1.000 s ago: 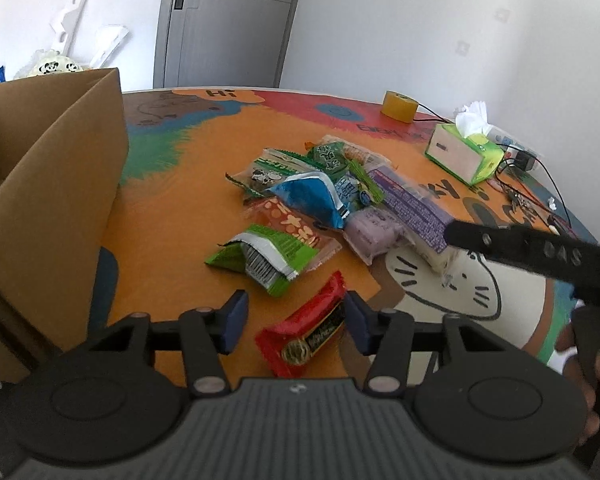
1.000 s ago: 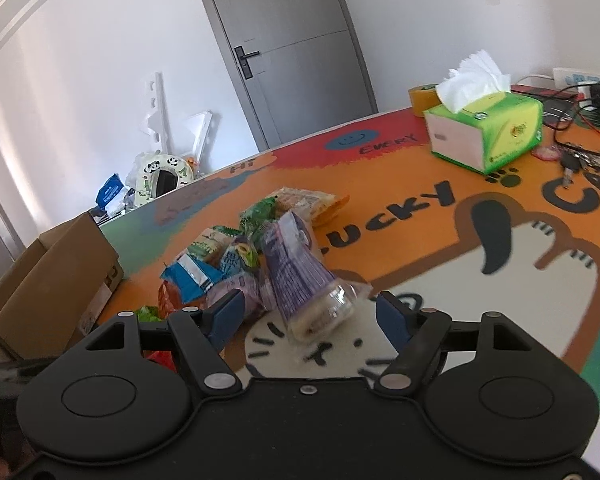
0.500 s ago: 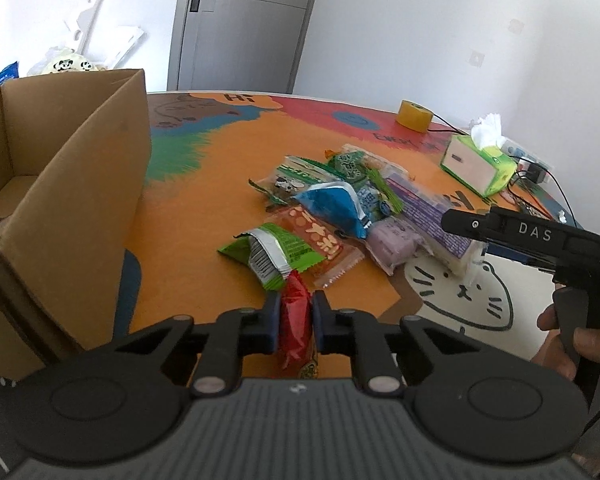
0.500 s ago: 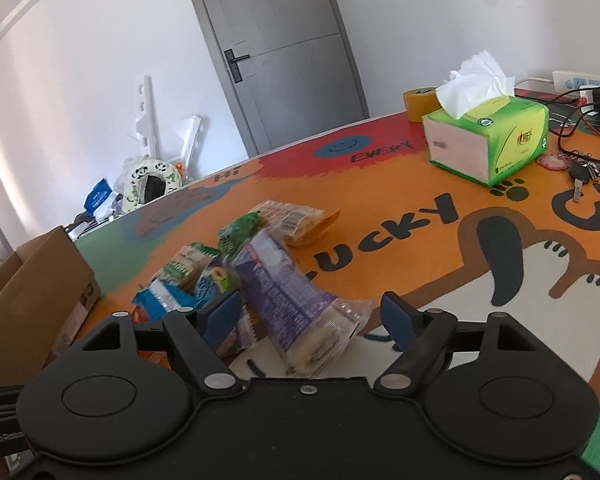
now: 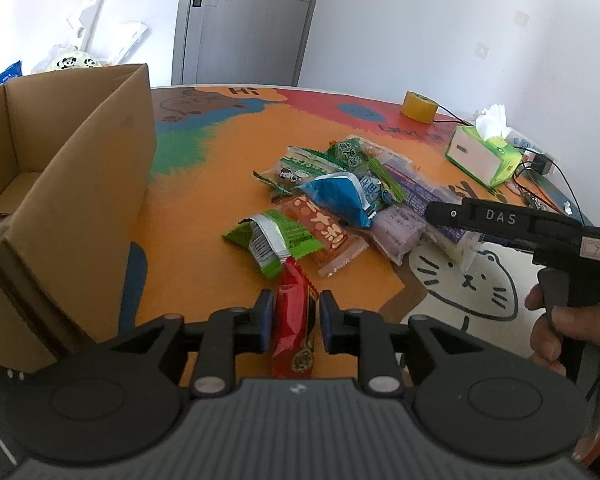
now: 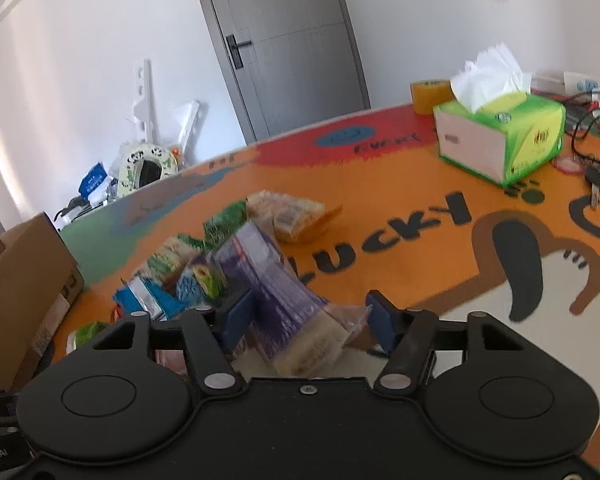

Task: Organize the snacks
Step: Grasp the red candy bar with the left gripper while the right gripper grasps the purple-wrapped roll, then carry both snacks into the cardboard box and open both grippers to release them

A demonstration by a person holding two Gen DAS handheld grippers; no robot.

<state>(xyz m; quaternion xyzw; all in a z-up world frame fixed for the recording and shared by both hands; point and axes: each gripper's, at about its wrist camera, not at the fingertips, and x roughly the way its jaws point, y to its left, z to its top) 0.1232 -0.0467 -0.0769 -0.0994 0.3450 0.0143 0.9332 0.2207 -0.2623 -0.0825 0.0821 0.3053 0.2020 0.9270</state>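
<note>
My left gripper (image 5: 295, 320) is shut on a red snack packet (image 5: 294, 326) and holds it above the orange table mat. A pile of snack packets (image 5: 340, 200) lies in the middle of the table: green, orange, blue and purple wrappers. An open cardboard box (image 5: 60, 208) stands at the left. My right gripper (image 6: 310, 320) is open, with its fingers on either side of a long purple bread pack (image 6: 284, 300). In the left wrist view the right gripper (image 5: 500, 220) reaches over the pile's right end.
A green tissue box (image 6: 500, 136) and a roll of yellow tape (image 6: 430, 94) stand at the far right. Keys and cables (image 6: 596, 184) lie beside the tissue box. A grey door (image 5: 240, 20) is behind the table.
My left gripper closed on the red packet and lifted it off the table. My right gripper moved in around the purple bread pack and its fingers have come closer together.
</note>
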